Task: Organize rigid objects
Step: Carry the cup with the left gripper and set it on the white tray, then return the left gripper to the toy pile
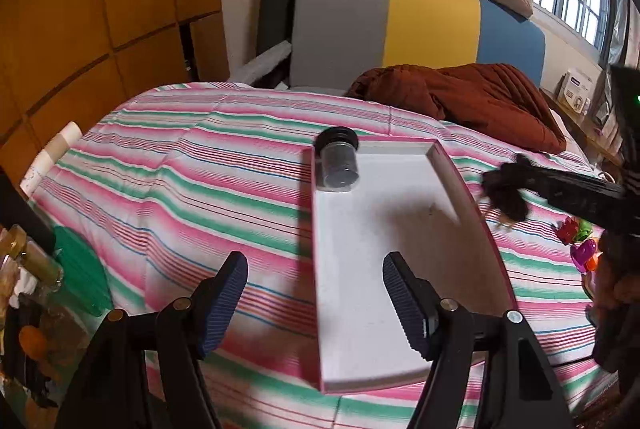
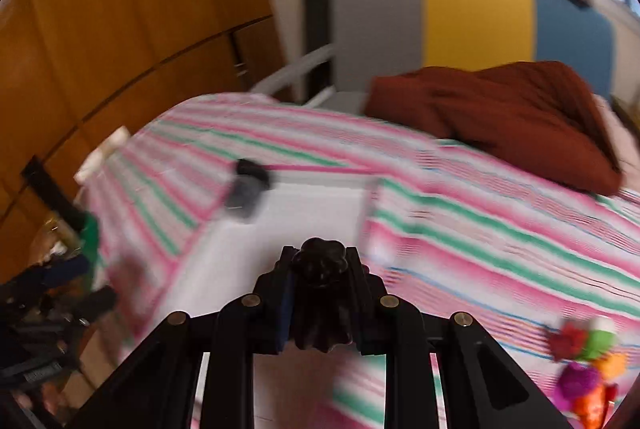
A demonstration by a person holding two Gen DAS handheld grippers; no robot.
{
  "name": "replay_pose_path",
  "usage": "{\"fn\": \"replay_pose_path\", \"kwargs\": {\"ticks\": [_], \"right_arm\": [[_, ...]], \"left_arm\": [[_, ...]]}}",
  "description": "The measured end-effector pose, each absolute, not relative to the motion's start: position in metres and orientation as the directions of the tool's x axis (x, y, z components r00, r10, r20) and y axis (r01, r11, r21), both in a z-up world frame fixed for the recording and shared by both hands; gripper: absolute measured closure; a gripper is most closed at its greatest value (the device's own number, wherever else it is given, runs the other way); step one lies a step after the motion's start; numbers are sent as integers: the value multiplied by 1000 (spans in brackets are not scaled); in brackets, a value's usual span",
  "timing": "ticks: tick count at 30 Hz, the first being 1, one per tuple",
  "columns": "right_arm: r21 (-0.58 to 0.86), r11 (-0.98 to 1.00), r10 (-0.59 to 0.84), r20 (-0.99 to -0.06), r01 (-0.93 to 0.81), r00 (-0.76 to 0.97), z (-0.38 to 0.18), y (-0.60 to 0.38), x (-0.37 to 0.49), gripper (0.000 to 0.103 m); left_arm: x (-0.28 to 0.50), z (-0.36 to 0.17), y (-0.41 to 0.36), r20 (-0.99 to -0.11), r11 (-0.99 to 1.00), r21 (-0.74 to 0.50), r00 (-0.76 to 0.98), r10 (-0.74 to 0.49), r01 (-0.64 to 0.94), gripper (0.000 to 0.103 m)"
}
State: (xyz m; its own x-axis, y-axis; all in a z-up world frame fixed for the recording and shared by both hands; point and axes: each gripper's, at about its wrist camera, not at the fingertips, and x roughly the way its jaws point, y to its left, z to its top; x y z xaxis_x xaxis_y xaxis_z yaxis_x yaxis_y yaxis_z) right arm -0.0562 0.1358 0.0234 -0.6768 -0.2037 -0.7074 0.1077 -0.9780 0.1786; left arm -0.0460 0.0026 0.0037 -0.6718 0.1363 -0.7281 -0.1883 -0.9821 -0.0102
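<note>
Gripping: right gripper (image 2: 318, 293) clamps a dark ridged figure (image 2: 320, 281) (blurred).
Left gripper (image 1: 316, 303): jaws wide apart, empty.
White tray (image 1: 360, 309): on the striped bedspread (image 1: 180, 181).
Jar (image 1: 337, 165): tray's 11 o'clock corner.

Bed (image 1: 224, 189) covered with a striped spread, pink, green and white. Lying directly on it: shallow white tray (image 1: 404, 381) with a pink rim, near the middle; rumpled rust-brown blanket (image 1: 472, 101) at the far end by the headboard; cluster of small bright toys (image 1: 580, 241) near the right edge, colours red, green, magenta, orange. A dark-capped jar (image 1: 338, 165) stands in the tray's far left corner.
</note>
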Motion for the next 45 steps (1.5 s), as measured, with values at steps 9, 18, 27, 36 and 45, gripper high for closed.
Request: {"fn": "replay_pose_path", "kwargs": {"ticks": [9,18,27,36,45], "right_arm": [[247,-959,-282,-788,139,-547,-24,46,-119,79],[249,-956,-293,-767,156,-571,-16,33,-117,54],[209,-974,-218,-727,93,-651,7,77,-67,38],[140,-987,-45,-725,-83,-688,17,179,0,33],[203,-855,224,-686,-478,-692,36,336,80,26]], "left_arm": [[-41,9,-16,-705,-988,9,-702,104,-155,32],[-40,8,-23,-703,-989,0,-703,107,-151,32],[-30,10,-17,-696,-985,19,-710,110,-171,32],[-23,5,12,-713,-966,6,-678,176,-258,32],[-9,6,72,-723,-890,-44,-600,342,-454,32]]}}
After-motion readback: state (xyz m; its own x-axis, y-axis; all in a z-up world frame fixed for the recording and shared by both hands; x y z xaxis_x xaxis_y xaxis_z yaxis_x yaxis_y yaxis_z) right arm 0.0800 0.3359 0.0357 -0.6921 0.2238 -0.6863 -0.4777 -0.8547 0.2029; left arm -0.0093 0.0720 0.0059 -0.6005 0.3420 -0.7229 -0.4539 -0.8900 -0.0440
